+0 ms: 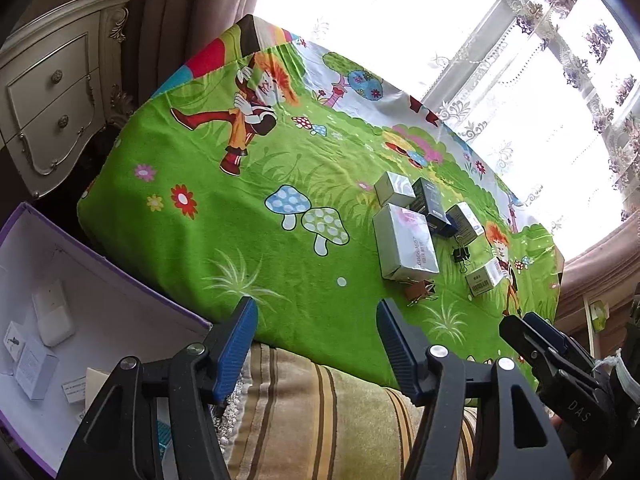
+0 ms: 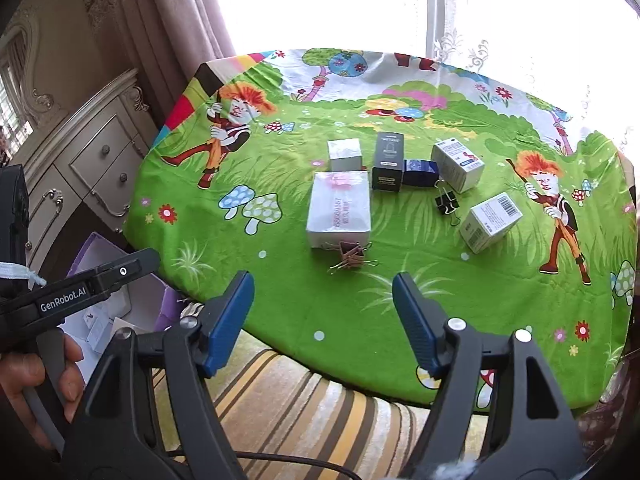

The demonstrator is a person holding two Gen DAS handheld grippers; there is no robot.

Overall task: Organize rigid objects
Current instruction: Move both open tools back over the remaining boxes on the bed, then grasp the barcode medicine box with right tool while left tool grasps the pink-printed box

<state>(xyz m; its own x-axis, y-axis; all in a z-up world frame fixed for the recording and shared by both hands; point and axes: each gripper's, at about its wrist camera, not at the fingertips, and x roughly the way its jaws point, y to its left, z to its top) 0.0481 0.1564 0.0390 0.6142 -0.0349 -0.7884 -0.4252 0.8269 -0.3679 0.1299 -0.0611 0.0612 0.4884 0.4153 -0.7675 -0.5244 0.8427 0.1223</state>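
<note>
Left gripper [image 1: 316, 312] and right gripper [image 2: 323, 286] gape, both empty. Boxes [image 2: 338, 210] and clips [image 2: 352, 258] sit mid-table [image 2: 280, 312]; tray [image 1: 100, 300] lies off its left edge.

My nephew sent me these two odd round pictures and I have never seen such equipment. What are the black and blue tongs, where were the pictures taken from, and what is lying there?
The tongs are hand-held grippers, one in each of a person's hands, each carrying a wide-angle camera. One picture looks along the left gripper, the other along the right gripper. Both are open and hold nothing. On the cartoon cloth lie small boxes, the biggest a white box, plus a black binder clip. A purple storage box beside the cloth already holds a few items.
</note>
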